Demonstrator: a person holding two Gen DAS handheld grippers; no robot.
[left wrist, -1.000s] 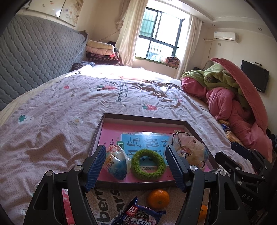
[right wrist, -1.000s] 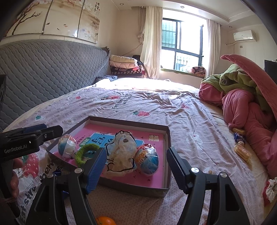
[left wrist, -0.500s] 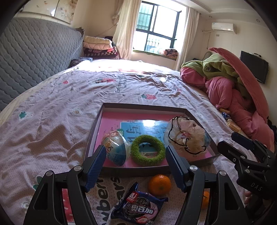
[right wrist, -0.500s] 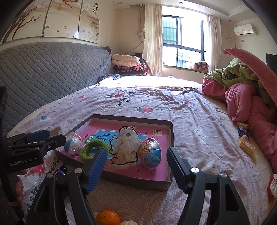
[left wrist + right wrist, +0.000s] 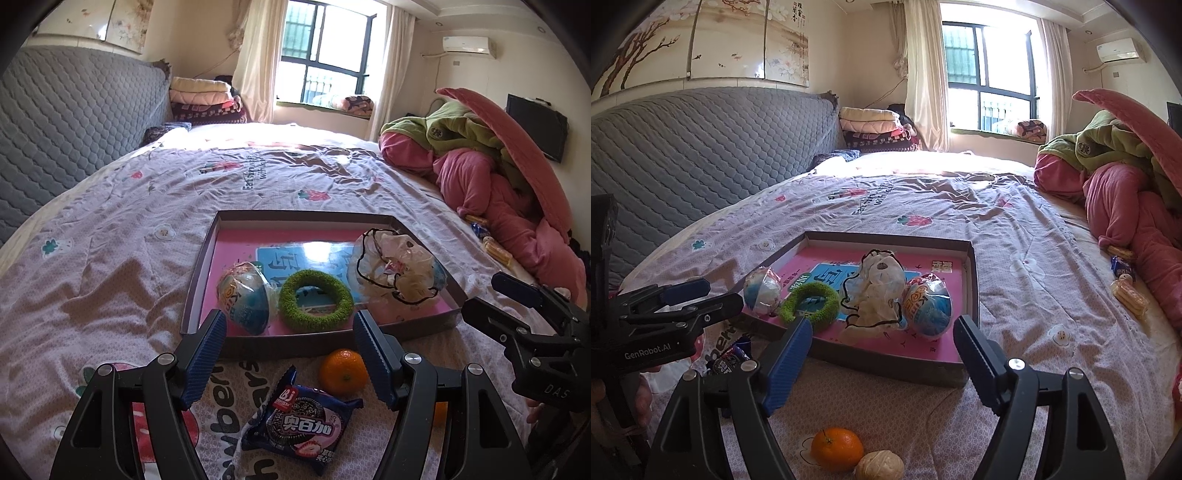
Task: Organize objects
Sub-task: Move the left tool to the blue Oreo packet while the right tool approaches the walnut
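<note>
Both claws hang over the near edge of the bed (image 5: 110,229), w/ nothing between the fingers. Left claw (image 5: 290,354) is spread wide and empty; below it on the bedsheet lie a dark blue cookie packet (image 5: 301,421) and an orange (image 5: 343,371), the orange just beside the right finger. Right claw (image 5: 882,360) is opening its jaws at this moment, also empty; under it, near the bottom of the right wrist view, a second orange (image 5: 836,448) touches a walnut (image 5: 881,467). Just past both claws sits the shallow box tray (image 5: 201,273) w/ pink bottom. Inside it, from left to right in the left wrist view: a blue-white wrapped toy egg (image 5: 245,295), a green fuzzy ring (image 5: 316,301) lying flat, and a crumpled clear plastic bag w/ black trim (image 5: 397,271). Right wrist view shows one more wrapped egg (image 5: 927,306) at the right side of that bag, touching it. Some small snack packs (image 5: 1128,291) lie at the far right side of the bed, near the heap of pink and green blankets (image 5: 1123,192), well apart from the tray.
</note>
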